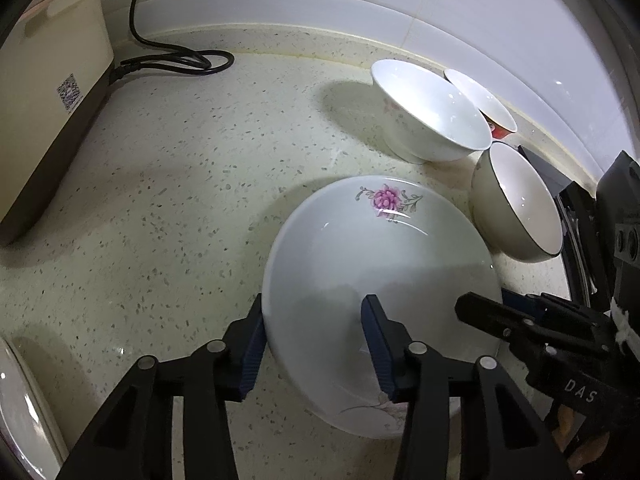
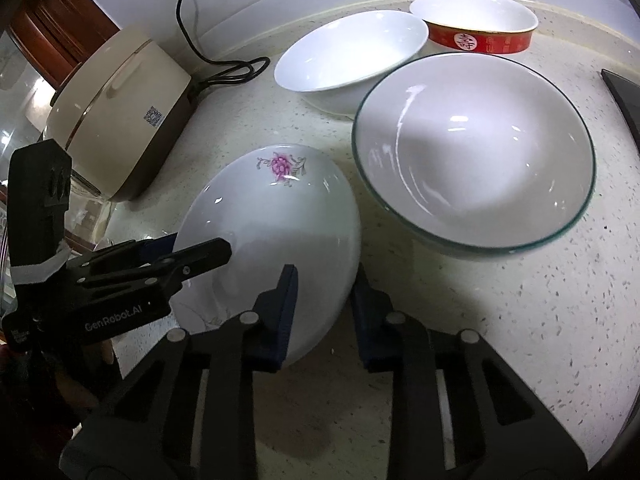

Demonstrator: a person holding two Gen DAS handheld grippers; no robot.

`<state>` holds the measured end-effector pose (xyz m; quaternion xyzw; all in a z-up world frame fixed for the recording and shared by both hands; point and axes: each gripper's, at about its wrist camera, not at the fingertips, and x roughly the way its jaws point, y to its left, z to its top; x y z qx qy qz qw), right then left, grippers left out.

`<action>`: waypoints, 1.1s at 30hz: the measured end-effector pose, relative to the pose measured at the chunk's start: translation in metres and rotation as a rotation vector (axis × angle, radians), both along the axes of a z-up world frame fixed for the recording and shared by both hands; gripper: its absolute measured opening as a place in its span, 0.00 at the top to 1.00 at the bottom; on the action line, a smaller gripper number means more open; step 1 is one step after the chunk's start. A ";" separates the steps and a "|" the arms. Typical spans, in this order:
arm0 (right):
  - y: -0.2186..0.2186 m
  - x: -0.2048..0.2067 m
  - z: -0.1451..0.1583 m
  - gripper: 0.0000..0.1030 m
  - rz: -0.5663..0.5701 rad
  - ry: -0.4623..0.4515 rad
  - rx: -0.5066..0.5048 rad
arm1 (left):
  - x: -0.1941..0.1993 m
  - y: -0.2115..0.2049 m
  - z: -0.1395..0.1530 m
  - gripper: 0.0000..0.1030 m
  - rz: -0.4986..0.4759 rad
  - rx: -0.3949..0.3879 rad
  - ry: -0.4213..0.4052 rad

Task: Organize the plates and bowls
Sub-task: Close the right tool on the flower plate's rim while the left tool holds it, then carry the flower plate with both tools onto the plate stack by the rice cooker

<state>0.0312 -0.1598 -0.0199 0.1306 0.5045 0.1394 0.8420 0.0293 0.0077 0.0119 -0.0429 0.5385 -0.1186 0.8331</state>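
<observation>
Flower plate [image 1: 376, 264] sits mid-desk [image 1: 168, 200] on the speckled top, pink bloom at its 12 o'clock rim. Left gripper [image 1: 316, 344] straddles the plate's rim, one finger outside and one over the inside; jaws partly apart, cannot tell whether pads press. Right gripper [image 2: 324, 312] straddles the plate's edge on the opposite side, jaws narrow, w/ rim between them; contact looks close but cannot tell if clamped. Green-rimmed bowl [image 2: 476, 152] just beside the plate at 2 o'clock in right wrist view. White bowl [image 2: 352, 52] behind it at 12, touching or nearly so. Red bowl [image 2: 476, 24] furthest back, by the wall. Cream appliance [image 2: 120, 120] at 10 o'clock, black cord [image 2: 224, 68] trailing behind.
</observation>
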 end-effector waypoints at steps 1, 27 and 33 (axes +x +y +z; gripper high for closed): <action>0.000 0.000 0.000 0.72 0.001 0.002 0.001 | -0.001 0.001 0.000 0.58 0.004 0.001 0.001; 0.027 -0.014 0.020 0.73 0.101 -0.045 -0.003 | -0.042 0.030 0.026 0.59 0.120 -0.030 -0.054; 0.035 -0.023 0.025 0.73 0.120 -0.058 -0.007 | -0.054 0.037 0.030 0.59 0.139 -0.039 -0.066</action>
